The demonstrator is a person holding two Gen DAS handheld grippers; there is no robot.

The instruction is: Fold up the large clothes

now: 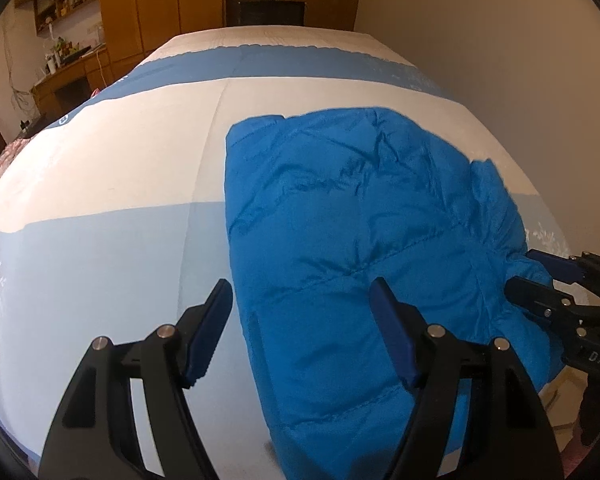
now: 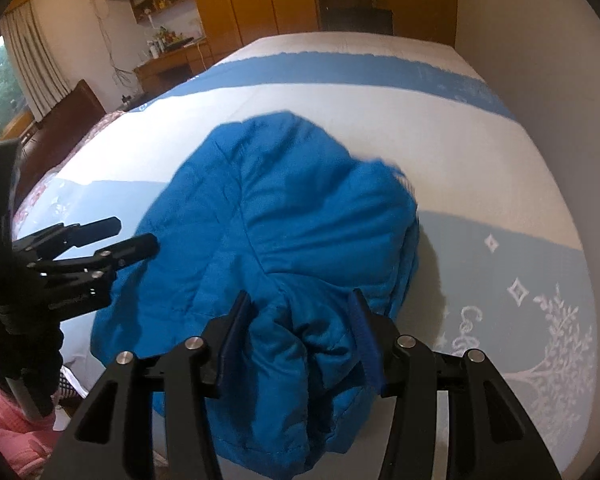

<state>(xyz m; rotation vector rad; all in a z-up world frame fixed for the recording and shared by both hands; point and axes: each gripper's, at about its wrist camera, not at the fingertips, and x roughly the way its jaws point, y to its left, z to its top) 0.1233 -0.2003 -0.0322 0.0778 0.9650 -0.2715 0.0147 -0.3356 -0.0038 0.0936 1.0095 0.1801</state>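
- The blue puffer jacket (image 1: 360, 240) lies on the bed (image 1: 120, 168), on the striped blue and white bedspread, towards the near edge and to the right of the centre crease.
- It already reads as a fairly compact block with a straight left edge, so I judge some folding is done; which folds exactly cannot be told from here.
- The near right part is bunched and lifted, not flat, so at least one fold looks unfinished, and the bundle will need smoothing afterwards.
- The right tool (image 2: 300, 344) is partly closed on a thick wad of the jacket; padded fabric fills the gap and both pads press into it.
- In the left wrist view that same tool appears at the jacket's right edge, fingers buried in the fabric.
- The left tool (image 1: 300, 332) stands wide open and holds nothing; one finger sits over the bare bedspread, the other over the jacket, with the jacket's left edge running between them. Whether either tip touches the cloth cannot be told.
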